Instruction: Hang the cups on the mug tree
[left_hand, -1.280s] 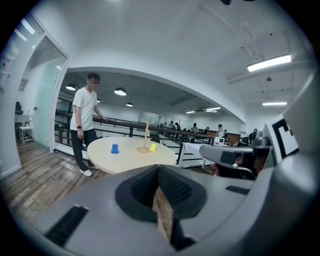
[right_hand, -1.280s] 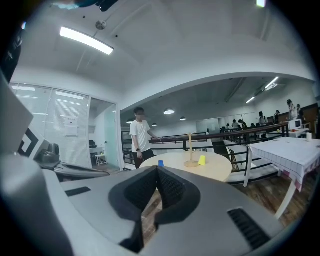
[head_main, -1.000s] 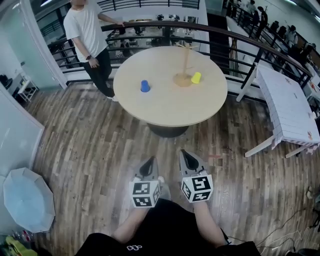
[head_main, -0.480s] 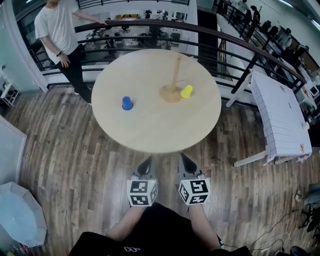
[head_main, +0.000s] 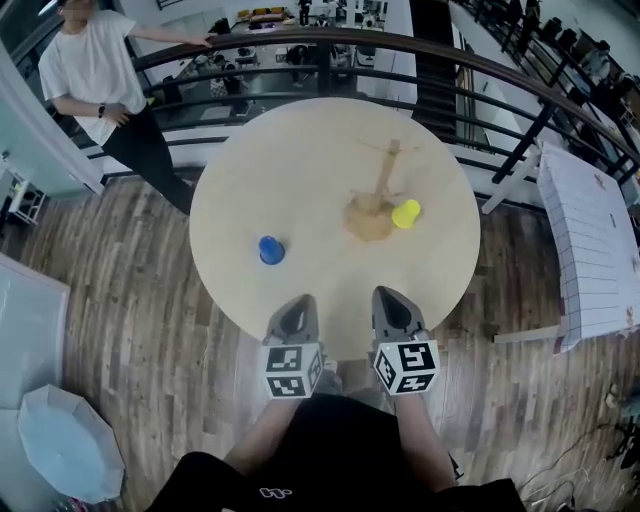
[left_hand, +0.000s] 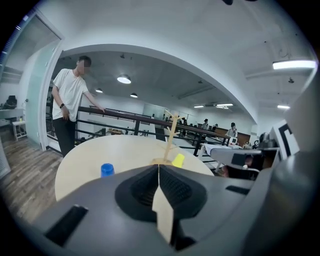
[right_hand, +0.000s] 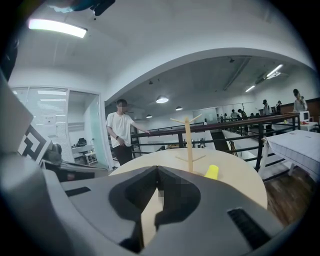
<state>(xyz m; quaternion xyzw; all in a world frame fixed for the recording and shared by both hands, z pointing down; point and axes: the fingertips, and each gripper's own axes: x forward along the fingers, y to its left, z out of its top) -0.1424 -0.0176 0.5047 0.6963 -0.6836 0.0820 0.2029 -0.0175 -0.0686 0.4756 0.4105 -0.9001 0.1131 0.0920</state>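
Closer than a second ago, the round table (head_main: 300, 150) now reaches the two grippers, which hover over its near edge. The left gripper (head_main: 297, 305) and right gripper (head_main: 390, 297) are side by side, each with its fingers (left_hand: 142, 187) pressed together on nothing. A blue cup (head_main: 270, 249) stands on the table, well left of the mug tree (head_main: 380, 190). A yellow cup (head_main: 406, 213) sits just beside the tree's base, on its right. A person in a white shirt (head_main: 90, 70) stands by the railing (head_main: 330, 40).
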